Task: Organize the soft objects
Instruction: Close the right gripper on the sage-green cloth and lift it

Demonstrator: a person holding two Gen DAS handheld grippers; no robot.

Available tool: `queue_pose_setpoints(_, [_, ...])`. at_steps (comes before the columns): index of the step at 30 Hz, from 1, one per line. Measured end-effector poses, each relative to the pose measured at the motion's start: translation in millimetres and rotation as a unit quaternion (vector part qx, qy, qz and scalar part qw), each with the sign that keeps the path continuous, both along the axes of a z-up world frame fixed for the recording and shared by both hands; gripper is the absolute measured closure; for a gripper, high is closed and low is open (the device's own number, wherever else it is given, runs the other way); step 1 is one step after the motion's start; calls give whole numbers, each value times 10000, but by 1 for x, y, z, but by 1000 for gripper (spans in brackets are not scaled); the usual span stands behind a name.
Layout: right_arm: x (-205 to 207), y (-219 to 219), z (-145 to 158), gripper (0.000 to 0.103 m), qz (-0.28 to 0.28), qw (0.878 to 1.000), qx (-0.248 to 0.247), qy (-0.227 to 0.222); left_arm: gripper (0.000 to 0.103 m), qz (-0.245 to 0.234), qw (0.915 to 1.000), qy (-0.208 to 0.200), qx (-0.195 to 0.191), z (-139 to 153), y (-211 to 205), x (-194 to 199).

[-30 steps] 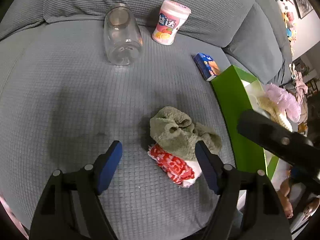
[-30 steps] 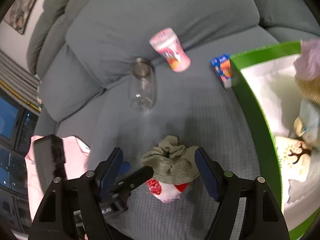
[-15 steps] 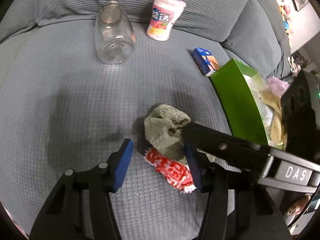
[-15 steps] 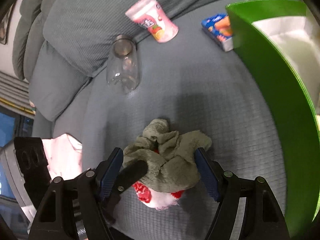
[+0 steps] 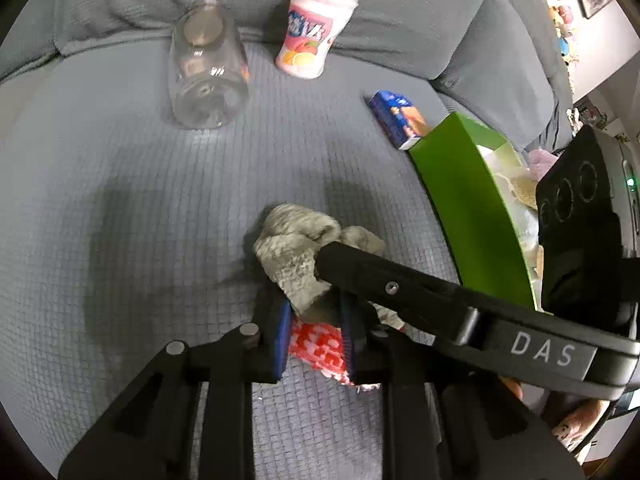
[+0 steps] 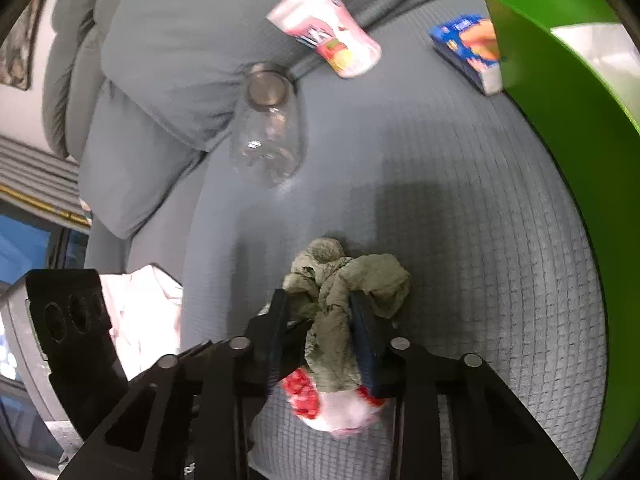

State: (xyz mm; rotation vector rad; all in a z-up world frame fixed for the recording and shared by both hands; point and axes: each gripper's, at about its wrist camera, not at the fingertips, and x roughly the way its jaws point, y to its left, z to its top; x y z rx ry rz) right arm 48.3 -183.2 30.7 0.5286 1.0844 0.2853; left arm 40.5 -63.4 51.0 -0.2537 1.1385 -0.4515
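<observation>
Home living room: grey sofa [image 5: 160, 184], framed picture [image 6: 18, 52].

Closing in around the red-and-white cloth [image 5: 320, 346], blue pads [image 5: 282, 336] of the left gripper [image 5: 314, 338] pressing it from both sides on the grey sofa seat [image 5: 132, 208]. Crossing in from the right, the right gripper [image 5: 326, 258] biting into the olive-grey cloth [image 5: 296, 248] just ahead. Standing far ahead, a clear jar [image 5: 206, 70] and a pink canister [image 5: 314, 36]; lying ahead to the right, a blue box [image 5: 398, 118] beside the green bin [image 5: 476, 208].
</observation>
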Motion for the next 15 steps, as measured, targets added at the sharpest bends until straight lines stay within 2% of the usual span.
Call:
queue_pose_setpoints(8, [-17,1,32,73,61,9981,-10,-615,93,11,9978,-657,-75,28,-6,-17])
queue_pose_setpoints(15, [-36,-6,67,73,-15,9924,-95,-1227,93,-23,9912,-1302,-253,58,-18,-34])
